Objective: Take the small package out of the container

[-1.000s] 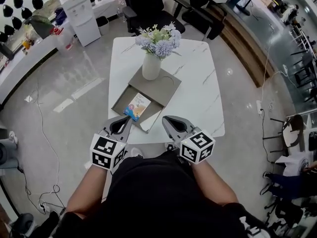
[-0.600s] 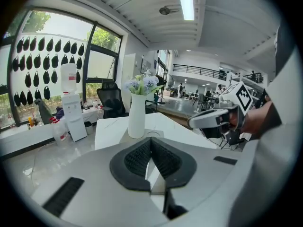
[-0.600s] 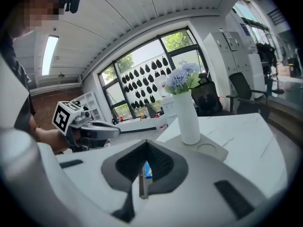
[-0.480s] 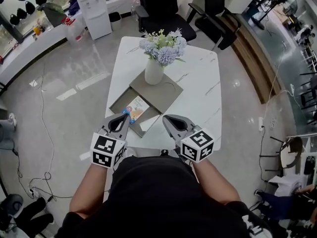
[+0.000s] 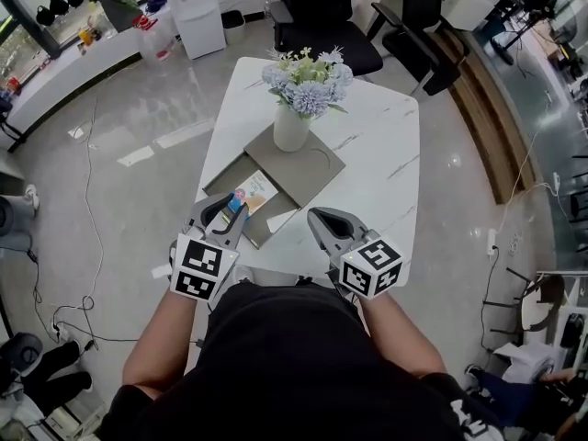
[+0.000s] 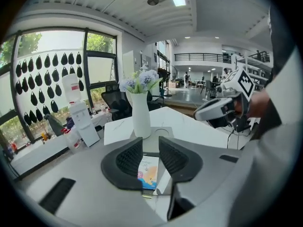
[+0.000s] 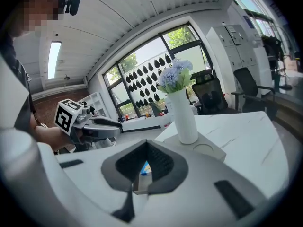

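Observation:
The small package [image 5: 246,196], printed in bright colours with a blue end, lies flat in the shallow grey container [image 5: 220,185] on the white table [image 5: 386,182]. My left gripper [image 5: 231,211] hovers at the container's near edge, just short of the package. Its jaws have just been opening and are open a little with nothing between them. The left gripper view shows the package [image 6: 149,171] beyond that gap [image 6: 150,143]. My right gripper [image 5: 315,217] is shut and empty, to the right of the container over the table's near edge. It also sees the package [image 7: 145,168] past its own tips [image 7: 147,144].
A white vase [image 5: 291,129] of flowers stands on a grey lid [image 5: 317,163] lying across the container's far end. A white sheet [image 5: 280,220] sits in the container's near right corner. Black chairs [image 5: 326,16] stand beyond the table, and cables [image 5: 87,200] trail on the floor at left.
Both grippers have edged forward toward the table's near side. The left jaws, shut before, now stand slightly apart. The package has not moved.

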### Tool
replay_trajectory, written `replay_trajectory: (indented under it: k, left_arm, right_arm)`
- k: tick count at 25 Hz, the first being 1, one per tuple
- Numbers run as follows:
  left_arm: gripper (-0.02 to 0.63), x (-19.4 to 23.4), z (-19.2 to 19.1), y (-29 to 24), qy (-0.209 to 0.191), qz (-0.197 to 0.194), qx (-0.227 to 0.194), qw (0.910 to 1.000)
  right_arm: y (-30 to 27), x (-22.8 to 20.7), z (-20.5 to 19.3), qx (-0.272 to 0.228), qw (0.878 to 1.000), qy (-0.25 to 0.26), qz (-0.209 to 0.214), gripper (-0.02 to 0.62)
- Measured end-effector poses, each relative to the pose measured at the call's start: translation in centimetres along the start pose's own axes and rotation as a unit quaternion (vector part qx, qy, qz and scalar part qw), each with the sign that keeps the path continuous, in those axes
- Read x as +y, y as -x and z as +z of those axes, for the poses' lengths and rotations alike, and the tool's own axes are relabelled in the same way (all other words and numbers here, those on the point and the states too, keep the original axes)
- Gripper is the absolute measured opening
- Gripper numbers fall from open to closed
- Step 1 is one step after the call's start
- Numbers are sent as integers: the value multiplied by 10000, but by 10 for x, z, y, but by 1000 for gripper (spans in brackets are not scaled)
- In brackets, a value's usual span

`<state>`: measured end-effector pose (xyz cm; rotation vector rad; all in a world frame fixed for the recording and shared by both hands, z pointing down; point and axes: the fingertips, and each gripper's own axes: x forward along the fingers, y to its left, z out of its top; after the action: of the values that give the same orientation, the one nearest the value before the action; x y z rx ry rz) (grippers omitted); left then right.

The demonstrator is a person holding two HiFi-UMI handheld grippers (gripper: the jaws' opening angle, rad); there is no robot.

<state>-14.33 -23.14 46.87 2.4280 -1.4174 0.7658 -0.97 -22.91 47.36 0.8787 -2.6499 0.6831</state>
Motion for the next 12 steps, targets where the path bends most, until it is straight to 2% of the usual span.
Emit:
replay_trajectory:
  k: [8,12]
  left_arm:
    - [207,-11,-6,-20,-395,-253,430,9980]
    - [249,-13,-4,-27,-475,-337,441,9973]
  right_arm:
    - [-1,-7,4,-80,10000,-42,22,0]
    - [0,-10,3,-98,9999,-92,-16,0]
